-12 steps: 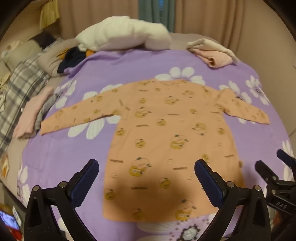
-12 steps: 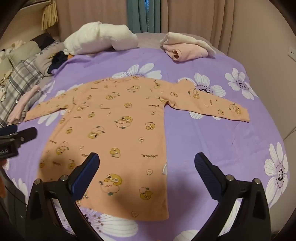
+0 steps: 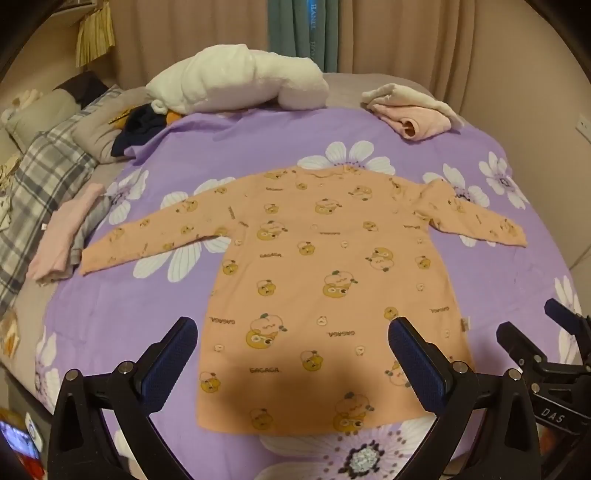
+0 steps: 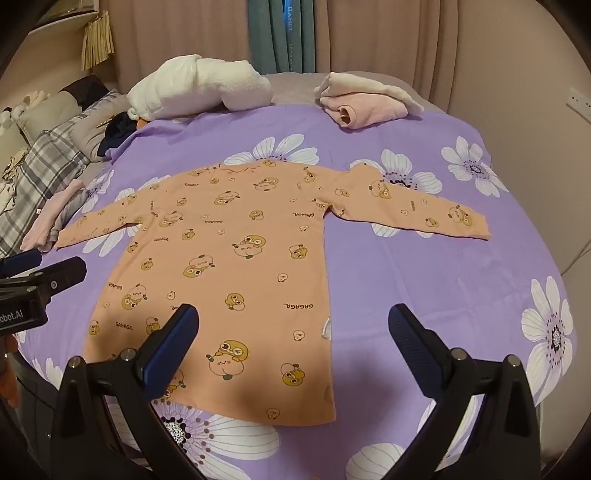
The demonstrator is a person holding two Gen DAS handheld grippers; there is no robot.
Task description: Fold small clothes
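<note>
An orange long-sleeved child's top point(image 3: 314, 280) with cartoon prints lies flat on the purple flowered bedspread point(image 3: 118, 317), both sleeves spread out; it also shows in the right wrist view point(image 4: 229, 266). My left gripper point(image 3: 291, 354) is open and empty, hovering above the top's hem. My right gripper point(image 4: 291, 343) is open and empty above the top's lower right side. The right gripper shows at the right edge of the left wrist view point(image 3: 546, 350); the left gripper shows at the left edge of the right wrist view point(image 4: 37, 273).
A white plush bundle point(image 3: 236, 81) and folded pink and cream clothes point(image 3: 410, 110) lie at the far side of the bed. A pink garment point(image 3: 62, 236), plaid bedding point(image 3: 40, 184) and dark clothes point(image 3: 140, 125) lie at the left. Curtains point(image 3: 406, 33) hang behind.
Both grippers have drawn back and risen slightly, so the top sits a little farther off in both views. The top has not moved.
</note>
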